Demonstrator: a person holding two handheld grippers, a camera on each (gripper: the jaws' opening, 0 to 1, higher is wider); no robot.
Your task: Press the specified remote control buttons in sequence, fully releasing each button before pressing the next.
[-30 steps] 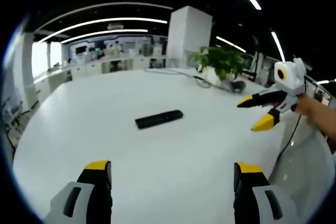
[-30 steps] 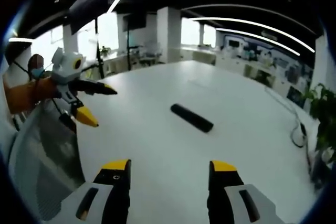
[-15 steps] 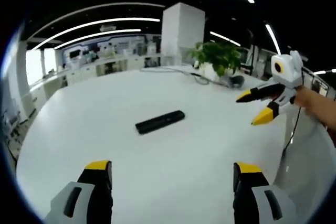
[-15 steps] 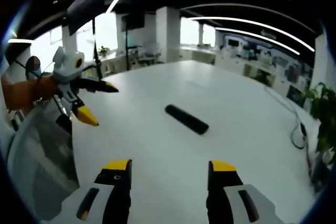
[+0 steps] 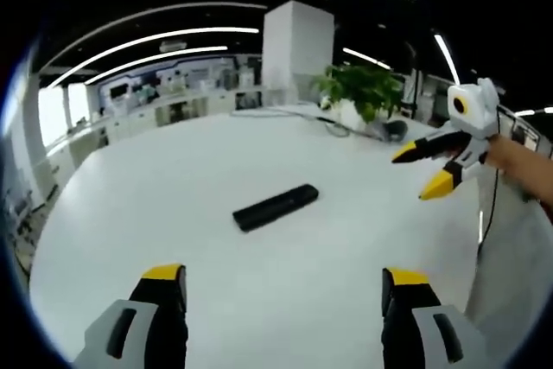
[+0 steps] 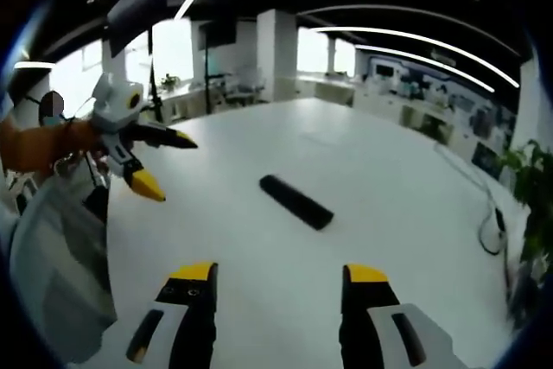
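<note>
Two claws over a white counter [image 5: 173, 179], both with jaws spread wide and nothing between them. Left claw [image 5: 281, 287] at 6 o'clock of the left gripper view, yellow-tipped jaws well apart, hanging above the counter and aimed across it. Black remote control [image 5: 276, 206] just above centre in that view, flat on the counter, lying slantwise with its far end toward 2 o'clock, well apart from both claws. Right claw, seen at 3 o'clock in the same view, held level in a hand [image 5: 516, 157] with the forearm reaching in from the edge, one black-and-yellow jaw pointing toward 9 o'clock, the other angled down toward 7 o'clock. Potted green plant [image 5: 363, 92] at 1 o'clock on the far counter edge, white pillar [image 5: 298, 45] at 12 o'clock behind it. Right claw [image 6: 281, 287] at 6 o'clock of the right gripper view, jaws parted, remote at centre, left claw at 9 o'clock beside an orange sleeve [image 6: 43, 144].
</note>
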